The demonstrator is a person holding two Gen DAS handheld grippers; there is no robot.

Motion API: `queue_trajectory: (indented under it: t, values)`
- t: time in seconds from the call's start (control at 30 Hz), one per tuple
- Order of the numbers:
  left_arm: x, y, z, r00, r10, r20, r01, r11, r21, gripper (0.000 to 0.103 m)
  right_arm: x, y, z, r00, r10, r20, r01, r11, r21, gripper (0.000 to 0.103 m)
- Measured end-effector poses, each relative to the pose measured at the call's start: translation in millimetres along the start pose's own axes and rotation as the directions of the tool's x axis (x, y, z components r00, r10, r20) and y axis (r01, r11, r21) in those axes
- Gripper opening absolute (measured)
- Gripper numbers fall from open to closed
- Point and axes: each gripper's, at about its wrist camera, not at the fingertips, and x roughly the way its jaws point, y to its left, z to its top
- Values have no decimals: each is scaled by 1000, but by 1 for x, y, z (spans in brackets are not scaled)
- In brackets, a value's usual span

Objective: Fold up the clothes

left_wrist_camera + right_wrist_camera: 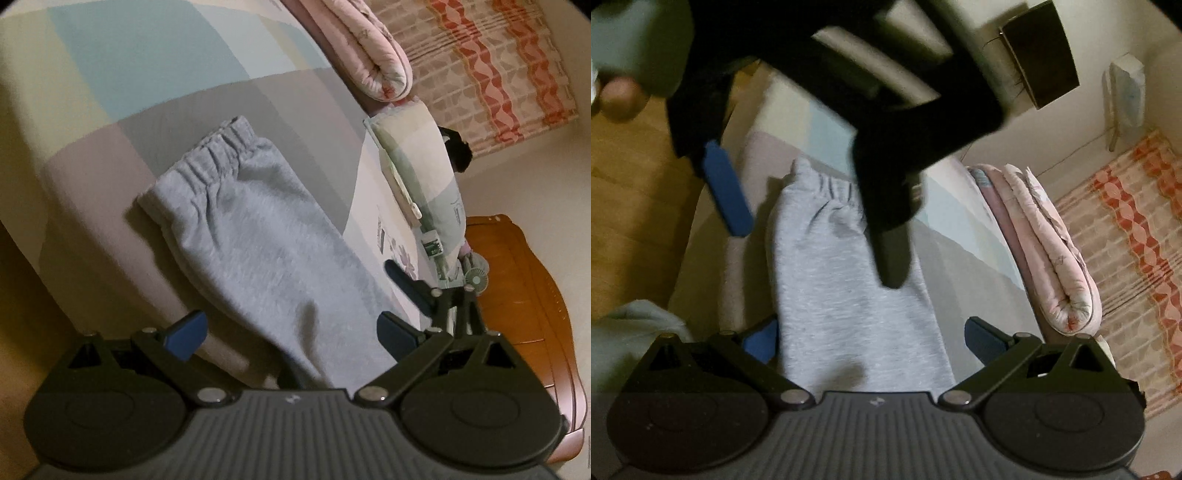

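Note:
Grey sweatpants [258,240] lie folded lengthwise on the bed, with the elastic waistband [218,151] at the far end. In the left wrist view my left gripper [291,336] is open, its blue pads on either side of the near part of the pants and gripping nothing. One blue finger of my right gripper [400,277] shows at the right. In the right wrist view my right gripper [872,339] is open astride the sweatpants [849,302]. The left gripper [809,225] hovers open above the waistband [831,184], blurred.
The patchwork bedsheet [147,74] ends at the bed's left edge over a wooden floor [628,192]. A rolled pink quilt [373,51], a pillow [417,155], a small fan [476,278] and a wooden headboard [528,295] lie to the right. A pale cloth [628,325] sits at lower left.

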Motion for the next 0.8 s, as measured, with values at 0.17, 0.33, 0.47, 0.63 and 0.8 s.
queue_trajectory:
  t: [0.17, 0.33, 0.47, 0.63, 0.8]
  values:
    - [16, 5, 4, 998, -58, 3, 58, 998, -23, 98, -2, -11, -1, 1000, -9, -2, 9, 999, 39, 103]
    - [28, 9, 15, 996, -75, 48, 78, 996, -52, 98, -1, -16, -3, 1000, 28, -4, -27, 997, 79, 103]
    - [25, 5, 18, 993, -101, 66, 104, 994, -44, 98, 5, -13, -2, 995, 103, 8, -103, 989, 110, 103]
    - [20, -5, 19, 989, -126, 72, 126, 992, 1, 98, 21, -1, 2, 1000, 0, -12, 1, 997, 78, 103]
    - [23, 4, 13, 991, -122, 51, 123, 992, -30, 98, 21, -14, 3, 999, -41, -5, 41, 990, 138, 103]
